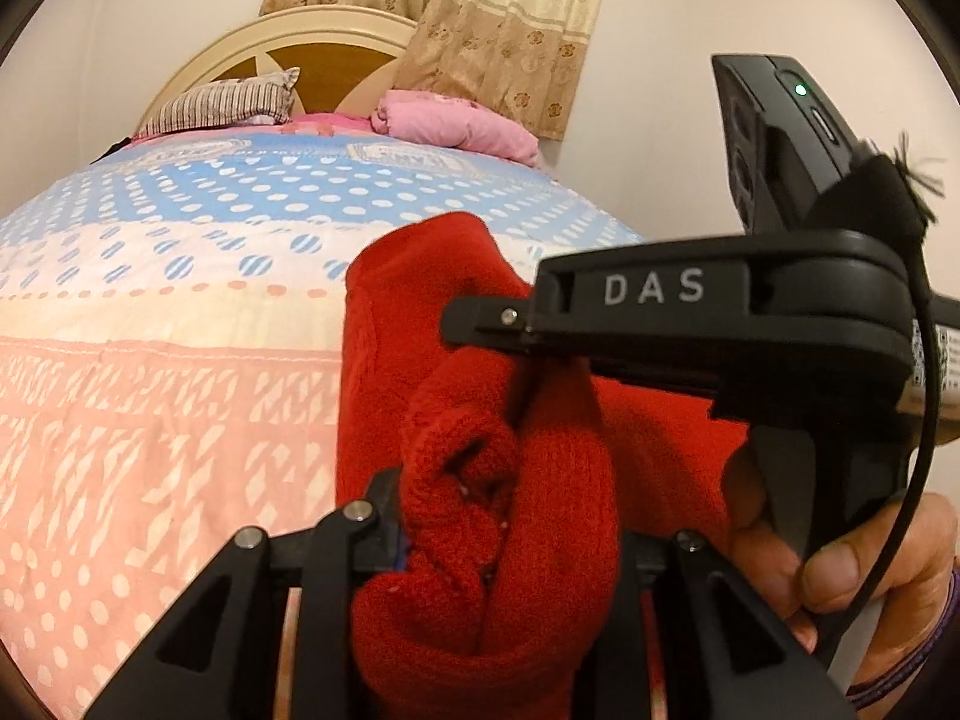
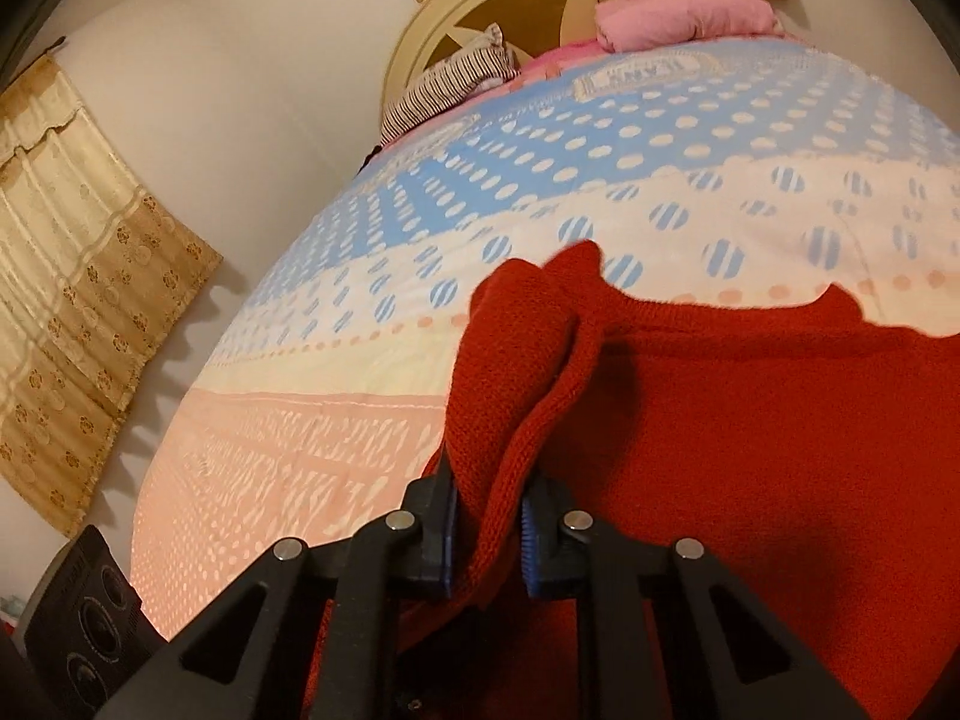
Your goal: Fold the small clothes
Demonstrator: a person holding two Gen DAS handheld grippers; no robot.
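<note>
The knit [image 2: 750, 450] is showing solid red, bunched between black grippers, the left [image 1: 510, 546] and the right [image 2: 489, 534], whose pads [image 2: 528, 534] are showing blue. The quilt [image 1: 180, 300] is running in bands: blue with white dots at the far end, white with blue striped dots in the middle, then pink with white flecks and dots nearest. A pillow [image 1: 228, 102] is showing dark and white stripes, beside a plain pink blanket [image 1: 456, 126]. The curtain [image 1: 498, 30] is glowing beige and tan with brown flowers. The headboard [image 1: 312, 42] is showing cream around brown.
</note>
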